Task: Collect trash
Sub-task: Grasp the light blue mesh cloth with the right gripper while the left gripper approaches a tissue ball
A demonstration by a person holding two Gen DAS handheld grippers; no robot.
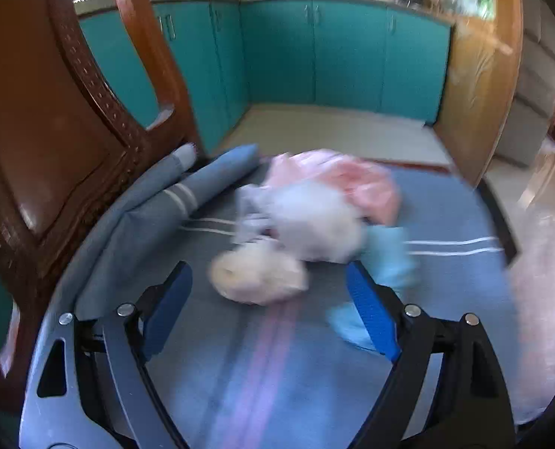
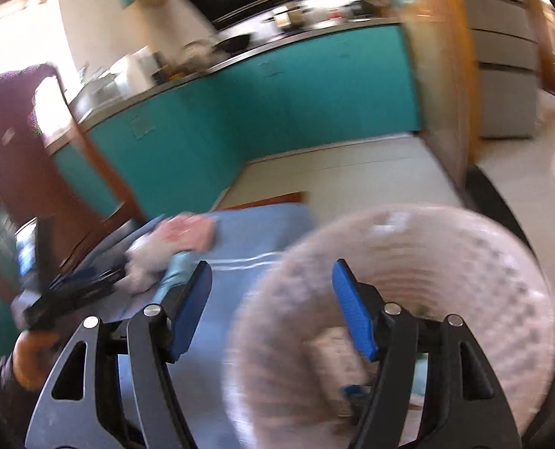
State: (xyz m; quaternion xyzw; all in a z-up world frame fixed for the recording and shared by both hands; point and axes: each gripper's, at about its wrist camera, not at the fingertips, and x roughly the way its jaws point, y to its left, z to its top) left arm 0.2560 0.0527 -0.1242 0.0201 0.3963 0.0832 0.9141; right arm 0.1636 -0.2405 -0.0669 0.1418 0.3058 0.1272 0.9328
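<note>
A heap of trash lies on the blue-grey tablecloth: a crumpled white tissue ball, a white plastic wad, a pink plastic bag and light blue wrappers. My left gripper is open, its blue pads on either side of the tissue ball, just short of it. My right gripper is open and empty above a pale pink perforated basket, which holds some scraps. The heap and the left gripper show at left in the right wrist view. Both views are motion-blurred.
A brown wooden chair stands close at the left of the table. The tablecloth is folded up at its far left. Teal kitchen cabinets and a wooden door frame lie beyond. The basket's edge shows at right.
</note>
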